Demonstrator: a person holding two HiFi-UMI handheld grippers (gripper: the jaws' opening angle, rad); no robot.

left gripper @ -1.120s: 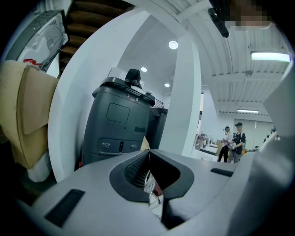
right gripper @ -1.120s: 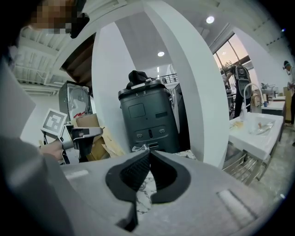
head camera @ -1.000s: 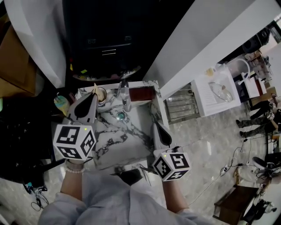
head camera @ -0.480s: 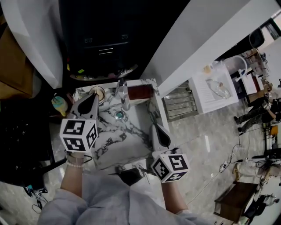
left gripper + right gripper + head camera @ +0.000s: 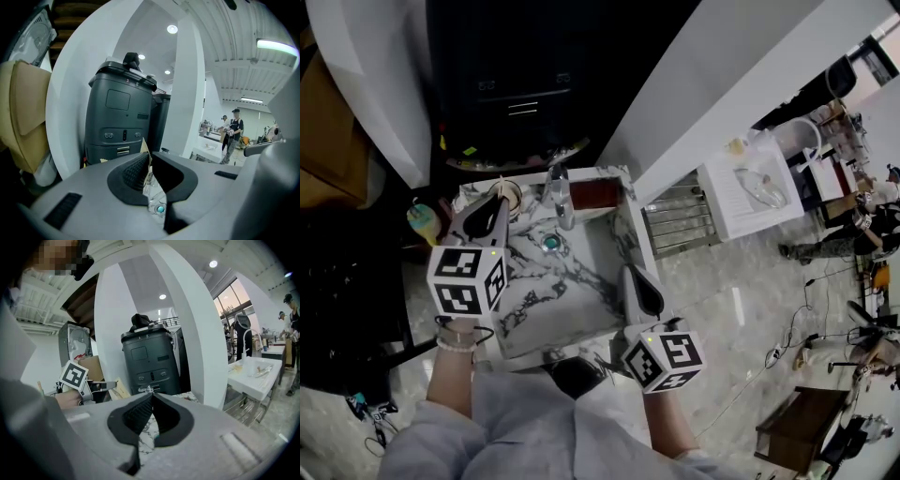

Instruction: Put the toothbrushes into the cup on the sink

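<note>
Two grippers over a marble sink (image 5: pixel 581 295), one on each side. Left gripper (image 5: pixel 500 197) is at the back-left corner of the sink, tips right at the near rim of the cup (image 5: pixel 513 193); from the head view I cannot tell whether they touch it. In the left gripper view the jaws are pressed together at the tips. A thin tan sliver (image 5: pixel 144 146) sticks up along the jaw line; I cannot tell what it is or whether it is clamped. Lower down, the gap between the jaws shows marble and the teal drain (image 5: pixel 161 209).

Right gripper (image 5: pixel 628 269) is at the sink's right edge, nearer the person, well apart from the cup. Its jaws are closed with nothing between them. In the right gripper view the faucet (image 5: pixel 146 390) shows just above the tips and the left gripper's marker cube (image 5: pixel 74 376) is off to the left.

Cup stands upright on the sink top, left of the faucet, brownish inside. No toothbrush can be made out clearly in any view, so contents of the cup not readable. A reddish-brown box (image 5: pixel 595 194) sits just right of the faucet. A dark grey machine (image 5: pixel 123 119) stands behind the sink.
</note>
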